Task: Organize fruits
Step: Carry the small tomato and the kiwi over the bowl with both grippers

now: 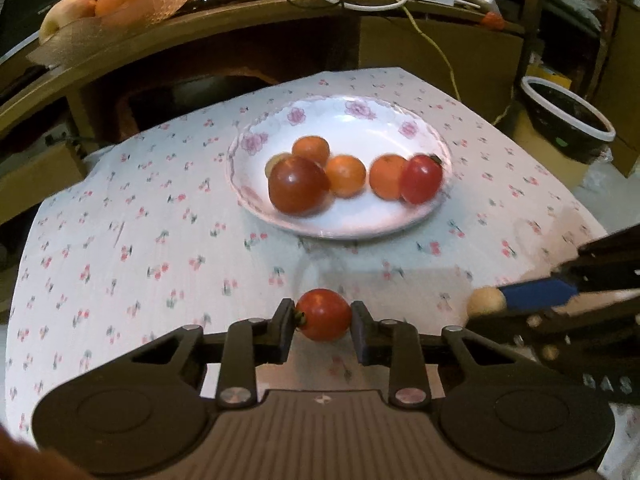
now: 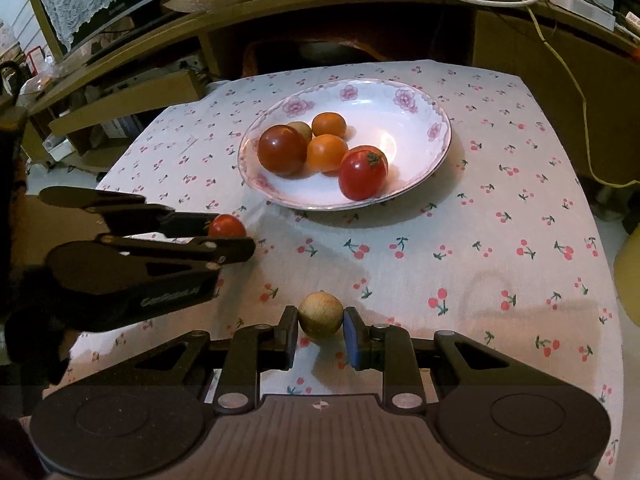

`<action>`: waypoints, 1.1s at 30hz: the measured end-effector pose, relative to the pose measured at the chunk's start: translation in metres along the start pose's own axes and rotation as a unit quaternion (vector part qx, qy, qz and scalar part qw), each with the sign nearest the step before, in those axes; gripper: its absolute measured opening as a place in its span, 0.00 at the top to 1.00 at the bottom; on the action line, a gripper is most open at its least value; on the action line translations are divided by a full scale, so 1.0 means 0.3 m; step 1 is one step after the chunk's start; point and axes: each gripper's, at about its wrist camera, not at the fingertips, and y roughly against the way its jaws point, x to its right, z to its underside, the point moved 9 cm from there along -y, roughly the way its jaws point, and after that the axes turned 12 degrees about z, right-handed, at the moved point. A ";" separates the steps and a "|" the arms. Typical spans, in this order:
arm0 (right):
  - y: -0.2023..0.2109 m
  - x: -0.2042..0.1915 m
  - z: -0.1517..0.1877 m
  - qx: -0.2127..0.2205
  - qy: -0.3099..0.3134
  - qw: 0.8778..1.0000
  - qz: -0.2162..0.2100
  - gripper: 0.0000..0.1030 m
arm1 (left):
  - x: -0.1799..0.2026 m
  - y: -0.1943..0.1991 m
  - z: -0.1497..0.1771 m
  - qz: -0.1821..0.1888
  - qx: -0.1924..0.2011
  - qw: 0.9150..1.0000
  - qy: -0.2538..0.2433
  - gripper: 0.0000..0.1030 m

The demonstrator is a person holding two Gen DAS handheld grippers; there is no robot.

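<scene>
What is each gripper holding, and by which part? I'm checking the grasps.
Left gripper: small red tomato, pinched across its sides. Right gripper: small tan round fruit, pinched across its sides.

The plate [image 2: 436,118] sat on the tablecloth [image 2: 480,240] ahead of both pairs of tongs, with several fruits lying inside it. The left tongs [image 1: 323,322] had a small tomato [image 1: 323,314] between their tips, clear of the plate on its near side. The right tongs [image 2: 320,330] stood just beside them to the right, with a small round fruit [image 2: 321,315] between their tips. Far behind the plate, on a shelf [image 1: 240,16], a basket [image 1: 132,12] of larger fruit stood to the left.
</scene>
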 end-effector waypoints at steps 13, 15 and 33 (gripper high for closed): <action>0.069 -0.051 0.139 -0.004 -0.001 1.000 0.028 0.75 | 0.106 0.111 0.186 -0.001 -0.035 0.999 -0.004 0.66; 0.074 -0.064 0.154 -0.007 -0.004 0.999 0.031 0.75 | 0.115 0.113 0.197 -0.002 -0.038 0.999 -0.006 0.66; 0.058 -0.164 0.129 0.003 0.055 0.997 0.062 0.74 | 0.058 0.135 0.219 -0.073 -0.051 0.995 0.033 0.66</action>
